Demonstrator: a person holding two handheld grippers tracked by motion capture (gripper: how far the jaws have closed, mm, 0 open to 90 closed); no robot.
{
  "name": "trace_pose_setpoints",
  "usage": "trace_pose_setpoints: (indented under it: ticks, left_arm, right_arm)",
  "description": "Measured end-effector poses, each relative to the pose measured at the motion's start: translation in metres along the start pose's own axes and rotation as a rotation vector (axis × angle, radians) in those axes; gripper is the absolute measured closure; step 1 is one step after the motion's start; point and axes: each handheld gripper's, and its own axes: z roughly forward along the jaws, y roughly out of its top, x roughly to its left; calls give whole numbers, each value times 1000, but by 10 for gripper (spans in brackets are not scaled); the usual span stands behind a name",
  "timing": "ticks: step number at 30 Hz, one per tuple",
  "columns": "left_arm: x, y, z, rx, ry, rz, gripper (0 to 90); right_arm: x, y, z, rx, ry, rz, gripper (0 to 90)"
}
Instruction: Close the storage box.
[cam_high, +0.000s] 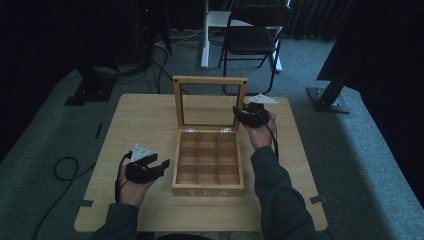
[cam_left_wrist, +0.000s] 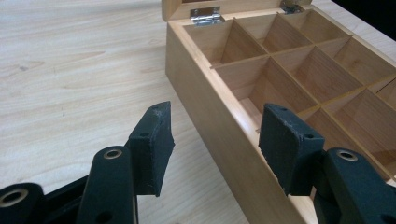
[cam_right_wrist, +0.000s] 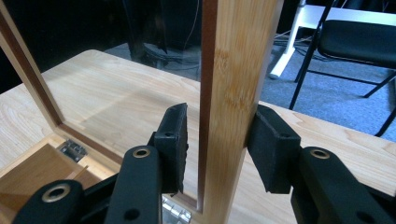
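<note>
L tool (cam_high: 162, 165) open, low at left; R tool (cam_high: 239, 113) raised, jaws part-closed.

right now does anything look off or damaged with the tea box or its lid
Nothing stands out. The tea box sits square on the table, compartments bare, its glass lid upright and intact on its hinges. The right gripper straddles the lid's side rail; the left gripper straddles the box wall.
</note>
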Motion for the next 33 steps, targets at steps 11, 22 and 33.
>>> trace_pose_setpoints:
  ticks: [11, 22, 33]
  left_arm:
    - [1, 13, 6, -37, 30, -29, 448]
    - [13, 47, 9, -79, 65, -16, 473]
    - [12, 87, 11, -129, 58, 11, 598]
  right_arm:
    - [14, -5, -15, 4, -24, -66, 559]
    - [21, -11, -25, -2, -16, -77, 528]
    - [25, -14, -29, -4, -26, -99, 520]
